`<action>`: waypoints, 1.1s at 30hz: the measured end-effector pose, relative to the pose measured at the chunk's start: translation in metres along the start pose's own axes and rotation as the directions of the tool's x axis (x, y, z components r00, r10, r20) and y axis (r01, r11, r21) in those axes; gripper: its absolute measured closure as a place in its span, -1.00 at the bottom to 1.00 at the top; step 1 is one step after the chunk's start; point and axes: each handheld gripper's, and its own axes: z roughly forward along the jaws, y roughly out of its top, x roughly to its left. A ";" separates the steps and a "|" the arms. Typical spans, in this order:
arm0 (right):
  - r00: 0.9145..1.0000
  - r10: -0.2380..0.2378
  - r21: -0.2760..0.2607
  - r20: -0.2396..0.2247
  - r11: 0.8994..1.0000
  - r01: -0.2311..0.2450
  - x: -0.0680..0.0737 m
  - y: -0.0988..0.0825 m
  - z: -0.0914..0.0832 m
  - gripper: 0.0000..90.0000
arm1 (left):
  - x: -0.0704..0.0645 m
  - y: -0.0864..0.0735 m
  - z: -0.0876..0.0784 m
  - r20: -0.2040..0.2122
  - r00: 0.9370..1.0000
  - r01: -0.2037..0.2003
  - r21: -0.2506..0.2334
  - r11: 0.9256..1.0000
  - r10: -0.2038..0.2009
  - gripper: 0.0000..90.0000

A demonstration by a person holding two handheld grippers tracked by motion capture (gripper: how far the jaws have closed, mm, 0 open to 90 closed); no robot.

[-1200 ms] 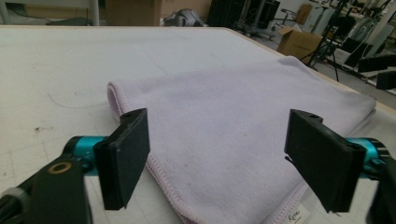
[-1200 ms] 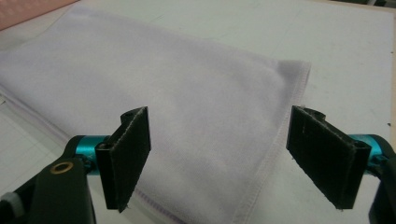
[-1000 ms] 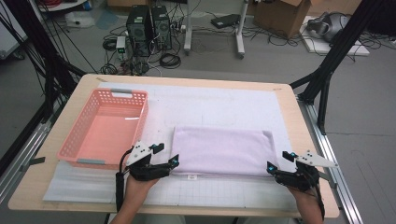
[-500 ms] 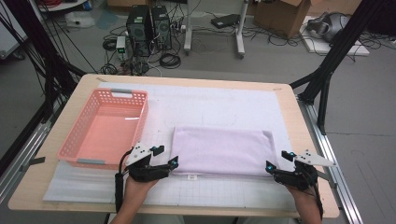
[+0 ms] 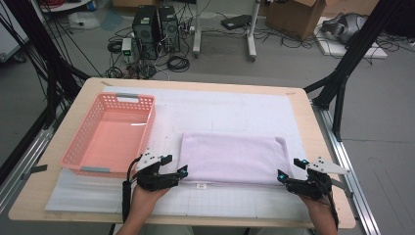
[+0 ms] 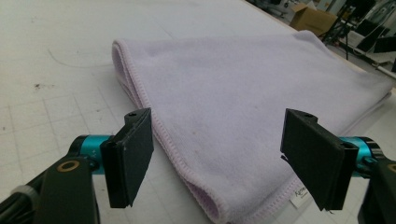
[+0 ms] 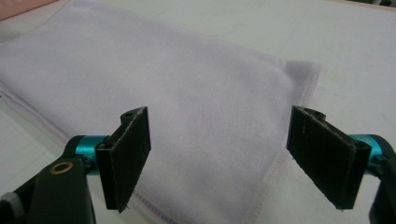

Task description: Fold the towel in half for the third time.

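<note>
Both grippers sit at the near corners of a folded lilac towel (image 5: pixel 232 157), one at each end, with their jaws spread wide and nothing clamped. Seen from above, the left gripper (image 5: pixel 182 172) lies at the towel's near left corner, held by the person's left hand (image 5: pixel 147 188), and its jaw tips reach just to the cloth's edge. In the left gripper view, that gripper (image 6: pixel 219 154) straddles the corner: the towel (image 6: pixel 243 107) runs up between the two black jaws, its rounded fold and stitched hem passing close to the left-hand jaw, and neither pad presses on the fabric. A small white label (image 6: pixel 299 196) peeks out from under the hem near the right-hand jaw.

At the near right corner, the right gripper (image 5: pixel 281 176) points toward the towel from the person's right hand (image 5: pixel 318 193). In the right gripper view, that gripper (image 7: pixel 219 154) frames the towel's (image 7: pixel 177 98) corner, with the stitched edge running down between the jaws and both pads clear of the cloth.

Folded into a long rectangle, the towel lies flat on a white gridded mat (image 5: pixel 235 200) that covers most of the wooden table (image 5: pixel 318 147). A pink plastic basket (image 5: pixel 83 147) stands on the mat just to the towel's left, apart from it.
</note>
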 end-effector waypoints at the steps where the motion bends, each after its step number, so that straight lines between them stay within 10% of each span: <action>1: 1.000 -0.002 0.002 -0.002 1.000 0.002 0.000 0.000 0.001 -0.54 | 0.000 0.000 0.001 0.004 1.000 0.004 0.009 1.000 -0.004 -0.39; 20: 1.000 -0.006 0.021 -0.016 1.000 0.006 0.004 -0.001 0.004 -0.54 | -0.005 -0.004 0.016 -0.060 0.998 -0.024 0.170 0.985 0.035 -0.20; 27: 0.999 -0.020 0.024 -0.031 0.999 0.021 0.008 0.002 0.011 -0.54 | -0.012 -0.005 0.019 -0.061 0.993 -0.082 0.222 0.972 0.098 0.15; 33: 0.997 -0.026 0.031 -0.067 0.999 0.028 0.018 0.012 0.030 -0.54 | -0.013 -0.006 0.020 -0.068 0.994 -0.067 0.214 0.975 0.084 0.40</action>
